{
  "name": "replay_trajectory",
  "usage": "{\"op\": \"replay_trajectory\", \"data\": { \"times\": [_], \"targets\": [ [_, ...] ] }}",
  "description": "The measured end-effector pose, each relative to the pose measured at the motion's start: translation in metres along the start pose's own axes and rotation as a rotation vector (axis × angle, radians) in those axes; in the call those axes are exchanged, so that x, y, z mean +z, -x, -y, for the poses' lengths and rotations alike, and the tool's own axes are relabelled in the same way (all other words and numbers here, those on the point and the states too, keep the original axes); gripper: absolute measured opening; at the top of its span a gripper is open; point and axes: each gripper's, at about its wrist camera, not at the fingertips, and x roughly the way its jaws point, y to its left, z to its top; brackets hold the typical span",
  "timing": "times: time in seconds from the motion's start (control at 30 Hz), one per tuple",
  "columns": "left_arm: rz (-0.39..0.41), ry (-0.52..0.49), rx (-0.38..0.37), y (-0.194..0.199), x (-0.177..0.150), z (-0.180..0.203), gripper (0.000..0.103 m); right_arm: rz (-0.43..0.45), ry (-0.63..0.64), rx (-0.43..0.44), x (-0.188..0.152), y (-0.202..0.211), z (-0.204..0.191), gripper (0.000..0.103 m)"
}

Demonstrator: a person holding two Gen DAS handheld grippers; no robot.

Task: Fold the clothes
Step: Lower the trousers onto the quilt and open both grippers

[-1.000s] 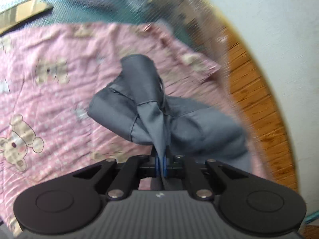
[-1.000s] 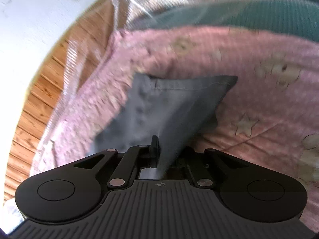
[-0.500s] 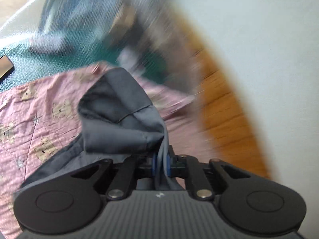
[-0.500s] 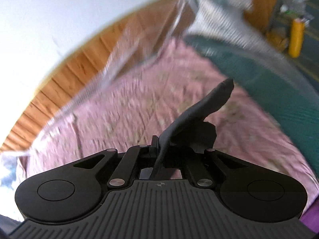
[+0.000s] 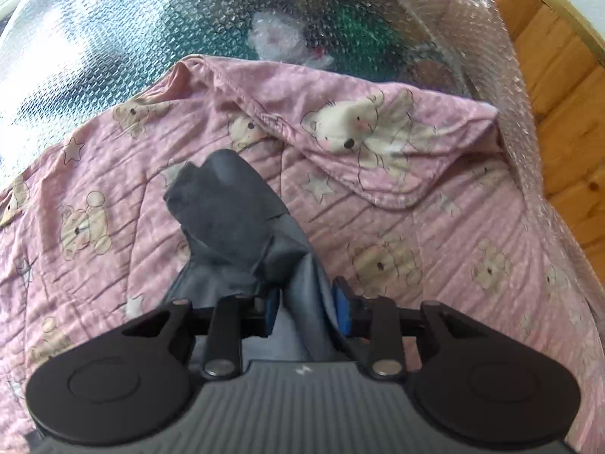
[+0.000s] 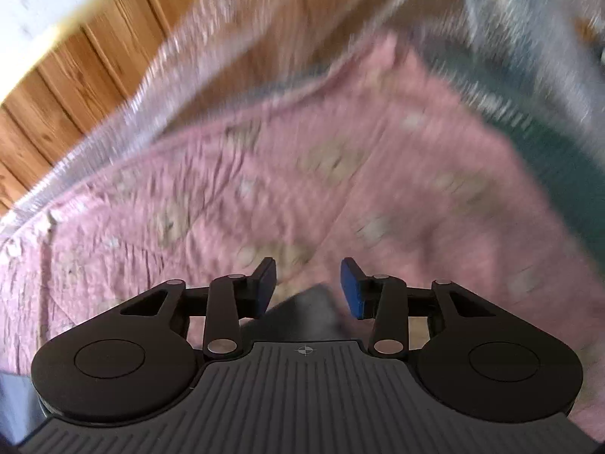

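Left tool (image 5: 306, 312): blue pads set apart, with a rope of the dark grey, soft woven garment (image 5: 227, 212) running loosely up between them. Draped there, not pinched, as far as can be seen. Ahead of the pads, bunched into a crumpled hump on the pink quilted blanket printed with teddy bears and stars (image 5: 435, 249). No flat panel or crisp crease to be seen, so judged not neatly folded. Beyond the blanket's far edge, a sheet of clear bubble wrap (image 5: 113, 38) draped over dark green shapes, too dim to name. To the far right of the tool, orange wooden panelling (image 5: 559, 87).

Right tool (image 6: 308, 283): pads wide apart and holding nothing. Only a blurred corner of the grey garment (image 6: 306, 314) visible, just under and behind the gap (whole view smeared by motion). Ahead and to both sides, the same pink blanket (image 6: 227, 189).

Parted pads over slack cloth: equally fitting a layer just laid down or a fresh hold being sought.

No basket, box or drawer in either view.
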Motion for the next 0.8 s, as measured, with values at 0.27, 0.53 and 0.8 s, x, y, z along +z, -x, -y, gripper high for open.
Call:
{"op": "replay_trajectory", "data": {
  "times": [0.27,0.53,0.8],
  "targets": [
    [0.05,-0.09,0.027,0.038,0.003,-0.012,0.047,0.005,0.645,0.078,-0.056,0.032,-0.046,0.063],
    [0.108,-0.16,0.043,0.078,0.009,-0.026,0.047,-0.143,0.856,0.08,-0.04,-0.041,-0.077,0.0],
    [0.138,-0.179,0.051,0.107,-0.016,-0.089,0.056,-0.095,0.666,-0.045,-0.011,-0.031,-0.074,0.003]
  ]
}}
